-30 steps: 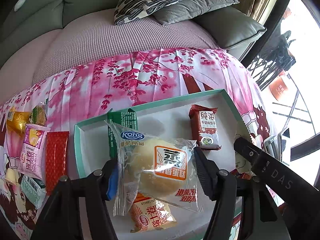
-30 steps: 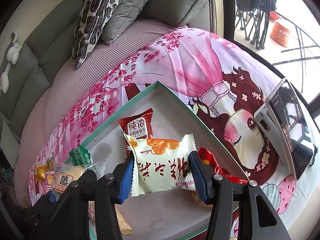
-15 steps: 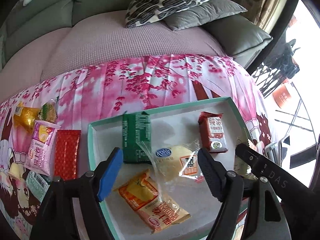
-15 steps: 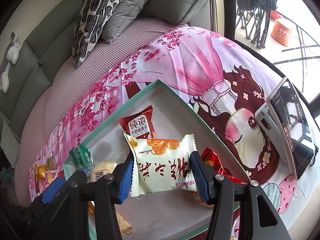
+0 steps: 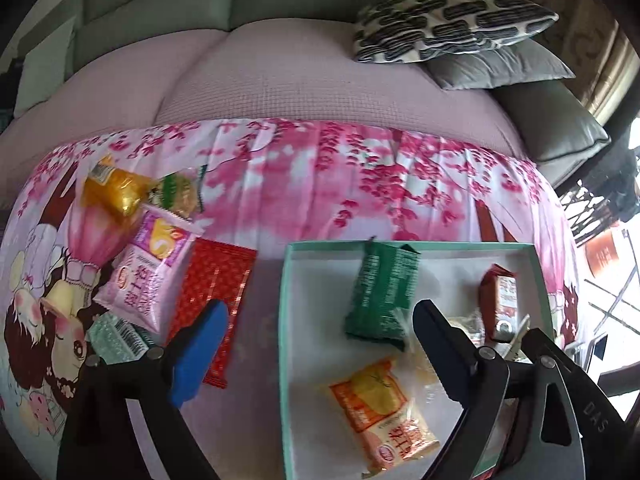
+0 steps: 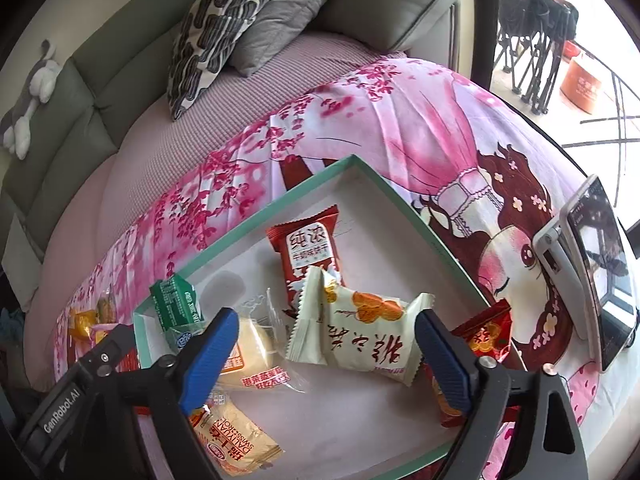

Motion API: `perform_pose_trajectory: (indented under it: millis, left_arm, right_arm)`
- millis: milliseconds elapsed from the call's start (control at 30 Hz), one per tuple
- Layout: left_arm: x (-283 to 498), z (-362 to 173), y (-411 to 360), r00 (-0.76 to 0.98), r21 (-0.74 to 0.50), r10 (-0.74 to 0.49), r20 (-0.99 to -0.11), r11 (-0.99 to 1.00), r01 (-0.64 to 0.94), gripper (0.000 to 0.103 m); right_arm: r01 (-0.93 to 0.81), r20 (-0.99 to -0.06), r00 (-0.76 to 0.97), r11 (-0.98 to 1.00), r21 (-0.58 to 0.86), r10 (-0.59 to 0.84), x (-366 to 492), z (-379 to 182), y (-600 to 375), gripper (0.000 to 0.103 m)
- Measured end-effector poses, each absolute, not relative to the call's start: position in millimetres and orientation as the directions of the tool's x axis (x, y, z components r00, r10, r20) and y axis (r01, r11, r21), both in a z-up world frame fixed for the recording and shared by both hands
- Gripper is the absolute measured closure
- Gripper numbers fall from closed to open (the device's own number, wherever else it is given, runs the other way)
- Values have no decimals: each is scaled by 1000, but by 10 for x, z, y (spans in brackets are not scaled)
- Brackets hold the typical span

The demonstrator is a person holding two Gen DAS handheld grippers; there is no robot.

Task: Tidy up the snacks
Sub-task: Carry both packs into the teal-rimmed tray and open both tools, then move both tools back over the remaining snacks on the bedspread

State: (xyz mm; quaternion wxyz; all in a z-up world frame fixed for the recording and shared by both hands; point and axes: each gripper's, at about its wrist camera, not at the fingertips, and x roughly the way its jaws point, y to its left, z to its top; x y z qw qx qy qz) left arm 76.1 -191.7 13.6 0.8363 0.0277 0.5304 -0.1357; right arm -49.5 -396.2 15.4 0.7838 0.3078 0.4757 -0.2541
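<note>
A teal-rimmed box (image 5: 285, 300) (image 6: 436, 240) on the pink cloth holds a green packet (image 5: 382, 292), an orange packet (image 5: 382, 408), a dark red packet (image 6: 306, 250), a clear-wrapped bun (image 6: 250, 350) and a cream packet (image 6: 360, 334). My left gripper (image 5: 316, 354) is open and empty, straddling the box's left wall. My right gripper (image 6: 324, 360) is open above the cream packet, which lies loose in the box. Left of the box lie a red packet (image 5: 212, 288), a pink packet (image 5: 150, 270), a gold packet (image 5: 114, 192) and a green-white packet (image 5: 178, 192).
A phone on a stand (image 6: 592, 264) stands right of the box. A red packet (image 6: 480, 336) lies on the box's right edge. Sofa cushions (image 5: 448, 20) lie behind. A plush toy (image 6: 30, 92) rests on the sofa back.
My left gripper let go of the bun, opened and swung left over the box's left wall. My right gripper opened and released the cream packet into the box.
</note>
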Motion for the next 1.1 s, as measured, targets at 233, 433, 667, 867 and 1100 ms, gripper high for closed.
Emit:
perform_pose_trajectory:
  millis: [233,433,667,867,1100]
  left_arm:
    - [832,88,-1576,418,-56,-128,-899,982,181,8]
    - [826,110,-1262,433,-25,-89,-897,988,152,8]
    - [805,204,-858,470,32,-27,-882,993,117,8]
    - [795,212,-510,479,78,35,-877,994,70,8]
    - [783,138,-139,469,122,94,-878,992,30,8]
  right_arm:
    - [643,-891,441,730,231,-106,-358,214,-3745,0]
    - [581,-884,456,786,210,-100,-226,271,-3454,0]
    - [475,-865,498,853,215,-60,-50,365,-3042,0]
    - [377,-866,500,901,215,-2,64,332,-2617,0]
    - [279,-870,492,941,193,32,151,299,-2190,0]
